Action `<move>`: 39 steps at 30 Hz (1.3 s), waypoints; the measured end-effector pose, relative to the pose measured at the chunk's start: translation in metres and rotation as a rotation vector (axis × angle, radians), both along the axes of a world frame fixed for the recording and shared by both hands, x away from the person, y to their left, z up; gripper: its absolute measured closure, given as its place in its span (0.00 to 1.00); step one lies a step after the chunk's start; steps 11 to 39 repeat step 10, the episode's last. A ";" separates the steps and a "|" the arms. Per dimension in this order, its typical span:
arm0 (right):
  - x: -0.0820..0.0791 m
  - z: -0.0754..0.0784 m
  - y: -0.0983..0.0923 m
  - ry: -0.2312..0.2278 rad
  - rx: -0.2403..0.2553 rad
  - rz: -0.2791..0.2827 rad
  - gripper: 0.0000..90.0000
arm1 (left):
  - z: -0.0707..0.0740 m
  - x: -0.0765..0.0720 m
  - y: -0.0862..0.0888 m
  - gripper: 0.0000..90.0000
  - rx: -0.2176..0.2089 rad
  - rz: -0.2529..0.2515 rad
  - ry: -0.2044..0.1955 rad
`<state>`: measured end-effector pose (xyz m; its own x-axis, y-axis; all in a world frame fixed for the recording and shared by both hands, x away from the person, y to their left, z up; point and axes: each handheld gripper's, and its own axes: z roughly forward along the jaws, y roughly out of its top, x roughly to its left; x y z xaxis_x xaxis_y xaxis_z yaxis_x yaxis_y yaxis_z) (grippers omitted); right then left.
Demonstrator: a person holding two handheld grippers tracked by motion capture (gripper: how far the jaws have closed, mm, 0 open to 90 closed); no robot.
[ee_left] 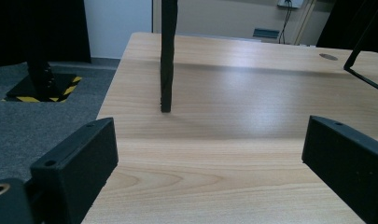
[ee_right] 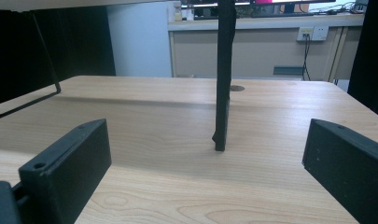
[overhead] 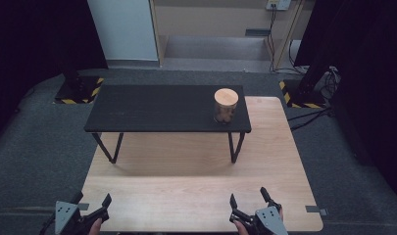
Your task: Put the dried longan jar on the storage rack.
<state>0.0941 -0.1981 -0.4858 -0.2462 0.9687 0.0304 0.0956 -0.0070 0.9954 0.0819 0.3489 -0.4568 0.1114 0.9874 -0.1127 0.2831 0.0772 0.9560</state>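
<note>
Light falls from above onto the wooden table (overhead: 186, 196), leaving dark corners all around. The black shelf (overhead: 161, 107) casts a soft shadow beneath. A pale sheen glares in both gripper views; near jaws blur slightly.

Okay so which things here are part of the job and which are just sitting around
Part of the job:
- jar with a wooden lid, on the black shelf
- left gripper, jaws apart, holding nothing
- right gripper, jaws apart, holding nothing

Just there:
- wooden table
- wall socket with cables
- striped stand bases
</note>
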 end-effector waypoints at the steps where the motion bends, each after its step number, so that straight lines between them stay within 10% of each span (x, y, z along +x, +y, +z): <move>1: 0.000 0.000 0.000 0.001 0.002 -0.001 0.01 | 0.000 0.000 0.000 0.02 0.001 -0.001 0.000; 39: -0.004 0.002 -0.001 -0.011 0.018 0.011 0.01 | 0.001 -0.005 -0.001 0.02 0.002 -0.003 -0.015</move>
